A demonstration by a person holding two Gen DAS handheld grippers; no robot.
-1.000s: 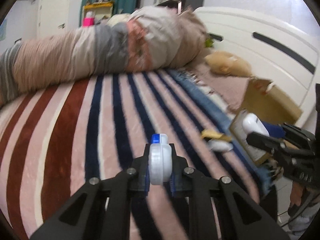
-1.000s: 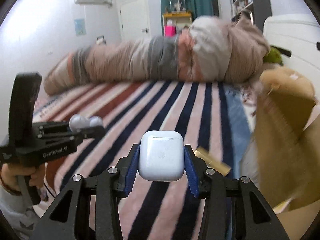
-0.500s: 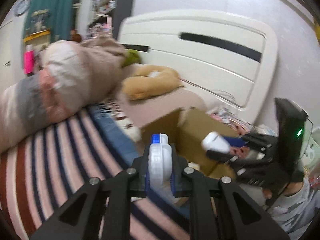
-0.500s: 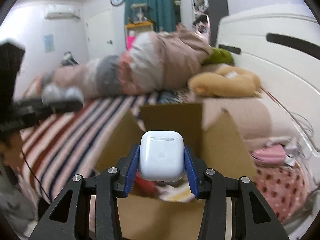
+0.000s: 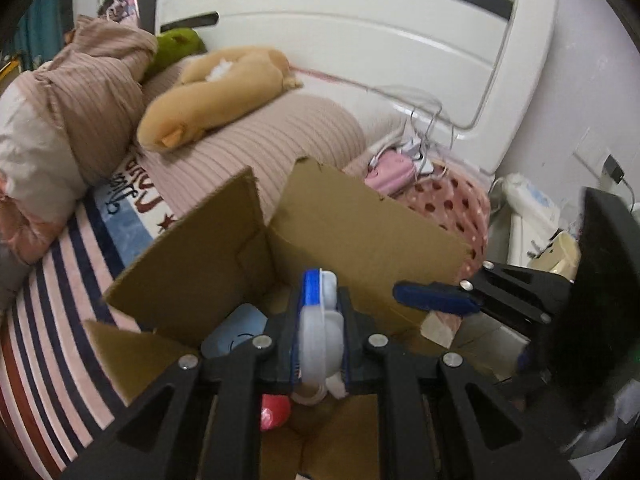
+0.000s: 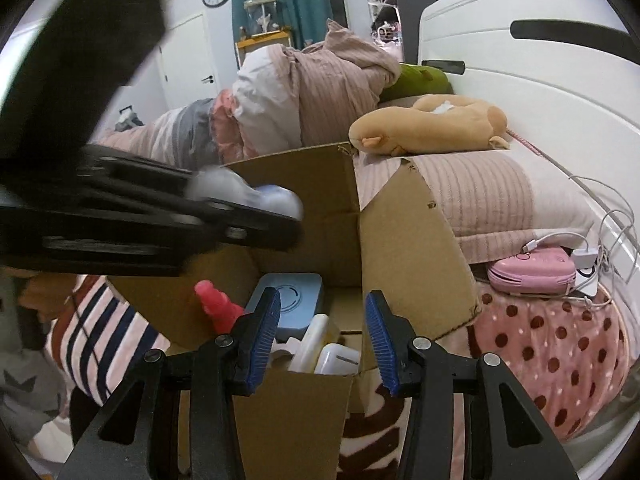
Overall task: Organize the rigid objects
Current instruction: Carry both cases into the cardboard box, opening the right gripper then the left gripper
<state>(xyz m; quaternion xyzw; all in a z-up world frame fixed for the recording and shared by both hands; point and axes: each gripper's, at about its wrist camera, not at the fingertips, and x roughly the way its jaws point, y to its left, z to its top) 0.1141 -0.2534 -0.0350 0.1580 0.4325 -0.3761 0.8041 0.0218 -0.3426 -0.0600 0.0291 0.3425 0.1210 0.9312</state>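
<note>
An open cardboard box (image 5: 360,232) (image 6: 408,256) stands on the bed. My left gripper (image 5: 320,320) is shut on a white case with a blue end (image 5: 318,308) and holds it over the box; it also shows in the right wrist view (image 6: 244,196). My right gripper (image 6: 322,332) is open and empty over the box; its blue pad (image 5: 436,298) shows in the left wrist view. Inside the box lie a light blue case (image 6: 292,300), a red bottle (image 6: 218,304) and white items (image 6: 332,356), among them what looks like the white earbud case.
A striped blanket (image 5: 60,320) covers the bed left of the box. A pillow (image 6: 480,196) with a tan plush toy (image 6: 428,124) lies behind it. A pink pouch (image 6: 532,272) with cables and a polka-dot blanket (image 6: 552,344) lie to the right, below the white headboard (image 5: 360,28).
My right gripper has opened and the white earbud case is gone from its jaws. Both grippers have moved in over the box. The left one still holds its case.
</note>
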